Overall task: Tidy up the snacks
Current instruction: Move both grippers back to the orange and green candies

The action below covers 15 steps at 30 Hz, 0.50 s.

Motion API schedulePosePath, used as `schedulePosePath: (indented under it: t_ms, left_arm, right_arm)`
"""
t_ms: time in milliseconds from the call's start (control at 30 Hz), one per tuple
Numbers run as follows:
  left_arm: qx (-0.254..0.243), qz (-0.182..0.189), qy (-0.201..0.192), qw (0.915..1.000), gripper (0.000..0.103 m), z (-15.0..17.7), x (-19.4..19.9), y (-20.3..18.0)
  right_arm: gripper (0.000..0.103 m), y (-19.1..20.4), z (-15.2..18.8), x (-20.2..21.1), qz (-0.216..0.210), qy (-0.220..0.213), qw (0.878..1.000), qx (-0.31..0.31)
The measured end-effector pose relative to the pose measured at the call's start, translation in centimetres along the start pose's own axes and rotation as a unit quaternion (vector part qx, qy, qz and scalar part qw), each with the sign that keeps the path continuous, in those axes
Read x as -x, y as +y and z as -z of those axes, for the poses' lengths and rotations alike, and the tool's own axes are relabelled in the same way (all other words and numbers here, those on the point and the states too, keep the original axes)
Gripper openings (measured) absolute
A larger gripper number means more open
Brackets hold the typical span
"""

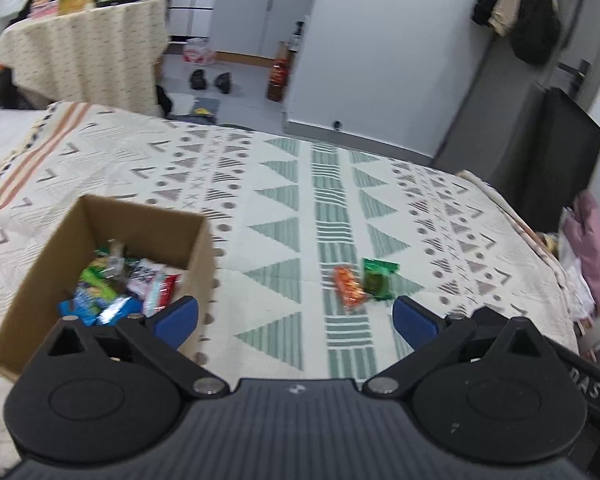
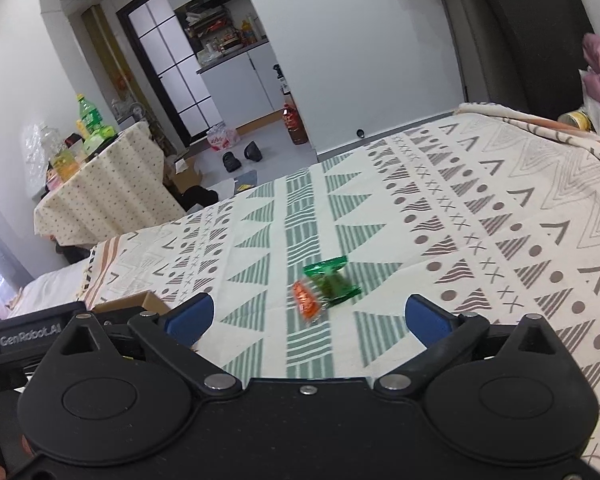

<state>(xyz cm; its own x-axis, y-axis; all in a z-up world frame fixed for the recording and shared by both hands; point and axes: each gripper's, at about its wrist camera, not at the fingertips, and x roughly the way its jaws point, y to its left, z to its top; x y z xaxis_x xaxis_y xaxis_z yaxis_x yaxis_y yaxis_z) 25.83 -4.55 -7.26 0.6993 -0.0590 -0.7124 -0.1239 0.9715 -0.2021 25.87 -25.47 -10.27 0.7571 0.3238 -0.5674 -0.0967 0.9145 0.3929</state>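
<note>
In the left wrist view, we hold the left gripper (image 1: 295,317) with its blue-padded jaws spread wide and empty; the open brown cardboard box (image 1: 198,248), already holding mixed wrappers, sits just left of it on the patterned woven blanket (image 1: 440,220). The orange plastic snack packet (image 1: 349,288) and the green foil snack packet (image 1: 377,279) lie touching, right of the box and ahead of the jaws. In the right wrist view, the right gripper (image 2: 308,314) is likewise spread and empty, with the orange packet (image 2: 306,297) and green packet (image 2: 332,280) right of the box corner (image 2: 134,302), just ahead between its pads. We judge it best to straddle one packet only, descend squarely, then close.
</note>
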Motion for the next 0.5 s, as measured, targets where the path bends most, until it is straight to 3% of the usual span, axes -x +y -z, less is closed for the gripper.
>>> schedulePosePath:
  t_ms: [500]
  left_arm:
    - [-0.049, -0.002, 0.002, 0.9988, 0.103, -1.5, -2.9, -3.8]
  right_arm:
    - [0.103, -5.3, 0.4, -2.4, 0.005, -0.001, 1.0, -0.023]
